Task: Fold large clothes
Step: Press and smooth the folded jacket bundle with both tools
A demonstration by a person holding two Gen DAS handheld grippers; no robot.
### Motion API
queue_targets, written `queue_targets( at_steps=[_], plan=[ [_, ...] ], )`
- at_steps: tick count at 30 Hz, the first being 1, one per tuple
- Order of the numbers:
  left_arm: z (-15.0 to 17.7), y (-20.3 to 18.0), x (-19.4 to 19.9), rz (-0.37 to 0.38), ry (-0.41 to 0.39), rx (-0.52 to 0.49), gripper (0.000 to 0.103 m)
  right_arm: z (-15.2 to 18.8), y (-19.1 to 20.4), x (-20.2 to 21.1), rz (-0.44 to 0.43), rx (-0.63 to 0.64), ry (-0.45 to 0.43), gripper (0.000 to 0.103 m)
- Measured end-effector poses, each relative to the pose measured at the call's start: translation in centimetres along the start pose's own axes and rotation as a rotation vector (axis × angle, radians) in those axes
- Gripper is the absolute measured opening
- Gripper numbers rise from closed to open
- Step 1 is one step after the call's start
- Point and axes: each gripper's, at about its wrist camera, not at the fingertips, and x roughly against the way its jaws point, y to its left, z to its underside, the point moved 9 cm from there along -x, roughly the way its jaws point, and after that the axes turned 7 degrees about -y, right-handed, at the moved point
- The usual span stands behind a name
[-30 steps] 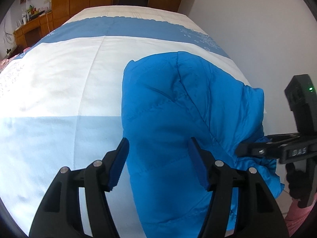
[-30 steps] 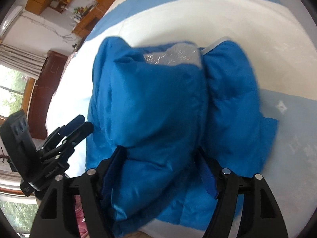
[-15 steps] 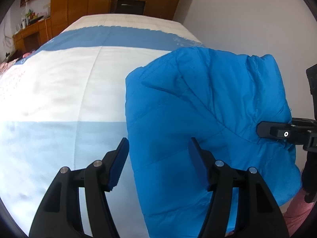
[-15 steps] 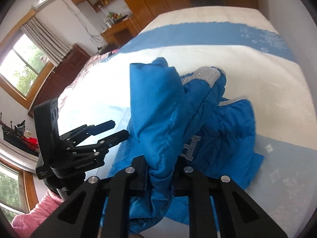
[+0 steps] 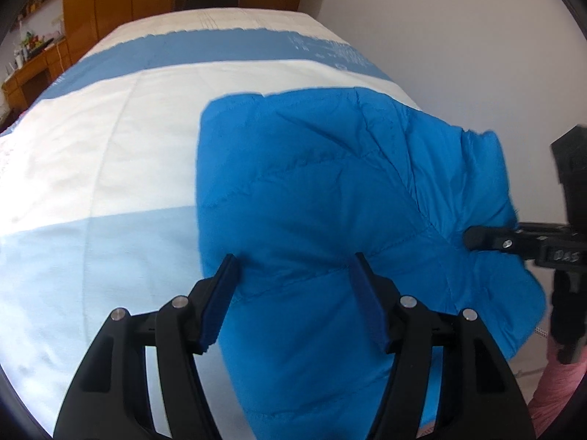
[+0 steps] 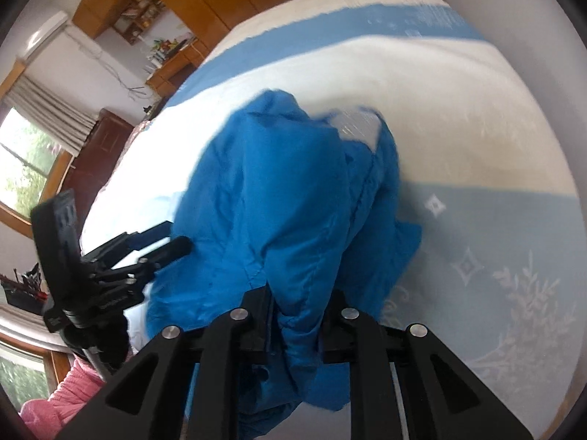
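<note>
We see the blue down jacket (image 5: 315, 198) bunched on the striped bedsheet (image 5: 110, 154). Our right gripper (image 6: 299, 308) is pinched on a thick fold of it, jaws easing slightly apart. Our left gripper (image 5: 293, 293) stands wide over the jacket's edge, gripping nothing.

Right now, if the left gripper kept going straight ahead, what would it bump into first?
Probably the puffy blue quilted jacket: it fills the space between and beyond the open left gripper, though how close is unclear.
</note>
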Motion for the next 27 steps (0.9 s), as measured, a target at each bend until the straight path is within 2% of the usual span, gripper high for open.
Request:
queue_targets(
  at_steps=[5,9,12,15,16,19,23,25,27],
  plan=[
    [0.7,0.3,-1.6,-0.012,-0.004,-0.031,0.064,1.1,-2.1,-2.8,-0.043,-0.058,-0.006,0.022],
    [0.9,0.3,-2.2,-0.016,-0.008,-0.030,0.065,1.1,-2.4,-3.2,-0.049,-0.070,-0.021,0.023],
    [1.1,0.4,-1.7,-0.004,-0.002,-0.015,0.066,1.4,-2.2,-2.2,-0.045,-0.053,-0.033,0.026],
    [0.7,0.7,-0.5,0.013,0.001,-0.003,0.063,0.9,-1.9,0.3,0.013,-0.018,-0.072,0.032],
    [0.4,1.1,0.1,0.019,-0.003,0.005,0.063,0.6,-1.6,1.3,0.040,0.005,-0.098,0.035],
    [-1.4,2.4,1.6,0.013,-0.041,0.029,0.063,-1.3,-0.2,5.2,0.155,0.099,-0.205,0.035],
    [-4.2,3.0,2.0,0.020,-0.063,0.046,0.063,-3.2,4.3,5.6,0.099,0.204,-0.217,0.035],
    [-5.6,2.6,1.3,0.043,-0.053,0.052,0.063,-4.2,6.4,3.6,0.074,0.261,-0.179,0.034],
    [-6.3,2.4,0.2,0.045,-0.038,0.049,0.063,-5.0,6.6,1.9,0.075,0.265,-0.148,0.033]
  ],
)
